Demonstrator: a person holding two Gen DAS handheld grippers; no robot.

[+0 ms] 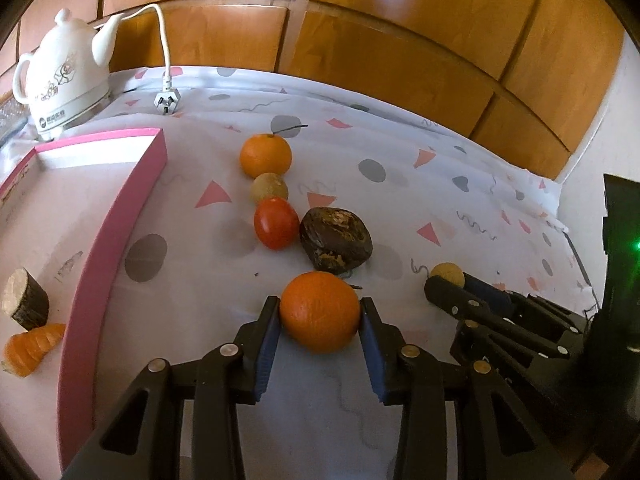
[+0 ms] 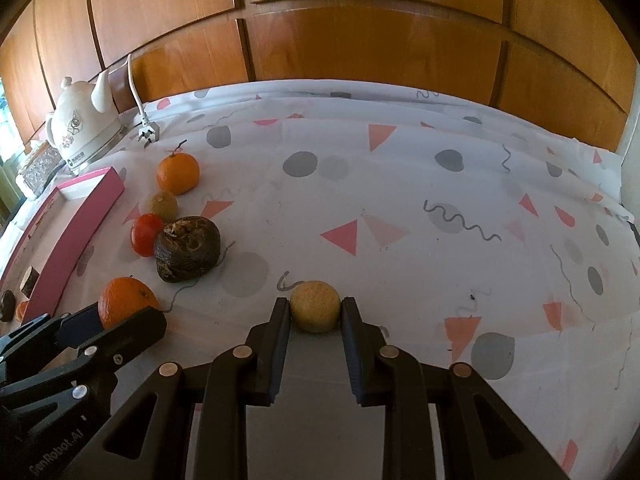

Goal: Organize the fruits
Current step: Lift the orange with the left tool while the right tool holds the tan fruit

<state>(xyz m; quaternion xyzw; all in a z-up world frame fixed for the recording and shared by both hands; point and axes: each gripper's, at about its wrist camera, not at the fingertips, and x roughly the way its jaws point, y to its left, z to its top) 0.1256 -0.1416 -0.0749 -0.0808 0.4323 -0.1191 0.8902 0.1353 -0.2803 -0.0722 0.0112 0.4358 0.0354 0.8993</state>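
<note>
Left gripper (image 1: 320, 318): fingers (image 1: 269, 336) set on either side of a large orange (image 1: 319, 312), pads touching its flanks; the fruit sits low over the surface (image 1: 440, 184), which wears a white cloth printed with grey dots, pink triangles and squiggles. Whether the orange is lifted clear of the cloth cannot be told.

Right gripper (image 2: 315, 312): fingers (image 2: 280, 328) clamped on a small tan round fruit (image 2: 315, 311), both pads touching it, near the middle front of the cloth.

Loose fruit, in a line running away from the left gripper:
- dark brown wrinkled fruit (image 1: 335, 239), just beyond the large orange;
- red tomato-like fruit (image 1: 276, 223), touching or just beside the brown one on its left;
- small brownish round fruit (image 1: 269, 188), directly behind the red one;
- small orange with a stem (image 1: 265, 155), farthest back.

Pink box (image 1: 116, 220): shallow, open-topped, at the left of the fruit line. Inside it: a dark-skinned cut chunk with a pale face (image 1: 25, 299) and, just in front, an orange ridged piece (image 1: 32, 347).

Back left corner: white ceramic kettle (image 1: 66, 76) with floral print, on its base; white power plug (image 1: 166, 101) lying on the cloth beside it, cord running upward.

Background: wooden panelled wall (image 1: 400, 40).
</note>
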